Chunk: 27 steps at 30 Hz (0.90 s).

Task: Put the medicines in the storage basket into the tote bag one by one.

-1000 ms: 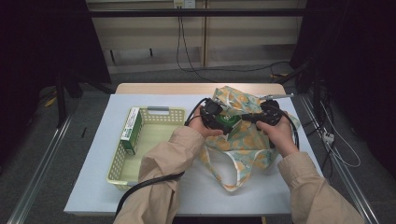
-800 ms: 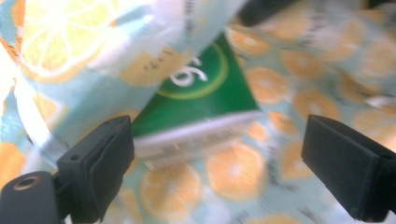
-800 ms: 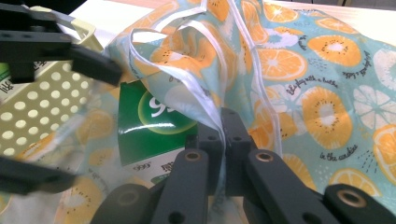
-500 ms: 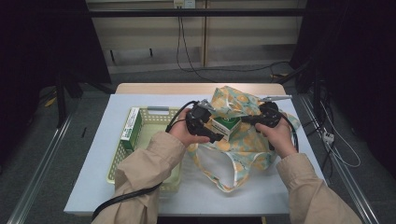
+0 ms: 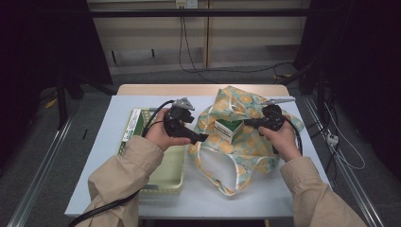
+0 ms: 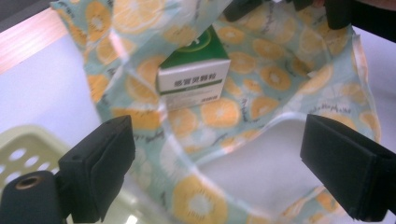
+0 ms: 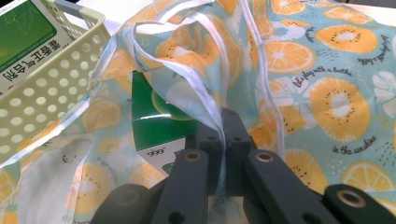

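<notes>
One white table (image 5: 283, 198), dark room

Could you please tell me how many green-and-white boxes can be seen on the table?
2. One box stands on the fruit-print bag, whose edge the right hand-held gripper pinches. The other box is in the perforated basket at the left. The bag's folds may hide more.
</notes>
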Tool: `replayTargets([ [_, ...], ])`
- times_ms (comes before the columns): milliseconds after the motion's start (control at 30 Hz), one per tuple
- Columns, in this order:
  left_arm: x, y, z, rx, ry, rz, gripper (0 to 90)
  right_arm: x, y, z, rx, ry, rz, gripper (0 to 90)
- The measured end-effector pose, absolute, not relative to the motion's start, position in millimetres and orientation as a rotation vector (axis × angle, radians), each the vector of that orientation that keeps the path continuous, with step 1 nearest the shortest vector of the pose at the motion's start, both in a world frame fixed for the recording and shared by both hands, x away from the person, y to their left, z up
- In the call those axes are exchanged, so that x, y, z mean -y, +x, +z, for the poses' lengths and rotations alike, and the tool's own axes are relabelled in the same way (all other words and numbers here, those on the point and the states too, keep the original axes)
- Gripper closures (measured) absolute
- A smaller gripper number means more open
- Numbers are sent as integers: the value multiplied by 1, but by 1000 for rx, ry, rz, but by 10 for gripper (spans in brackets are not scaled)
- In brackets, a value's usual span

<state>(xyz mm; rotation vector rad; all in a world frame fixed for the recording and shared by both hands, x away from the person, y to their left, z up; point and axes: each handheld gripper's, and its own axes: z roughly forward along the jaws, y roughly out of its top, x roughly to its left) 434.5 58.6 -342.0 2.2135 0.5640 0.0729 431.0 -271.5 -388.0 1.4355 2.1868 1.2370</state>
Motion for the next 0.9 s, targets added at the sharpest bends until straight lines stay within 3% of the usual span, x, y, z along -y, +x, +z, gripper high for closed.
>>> replayTargets([
  [900,-160,445,-344,-749,2219,214,110,271,431,-386,-2183,1451,1228,892],
])
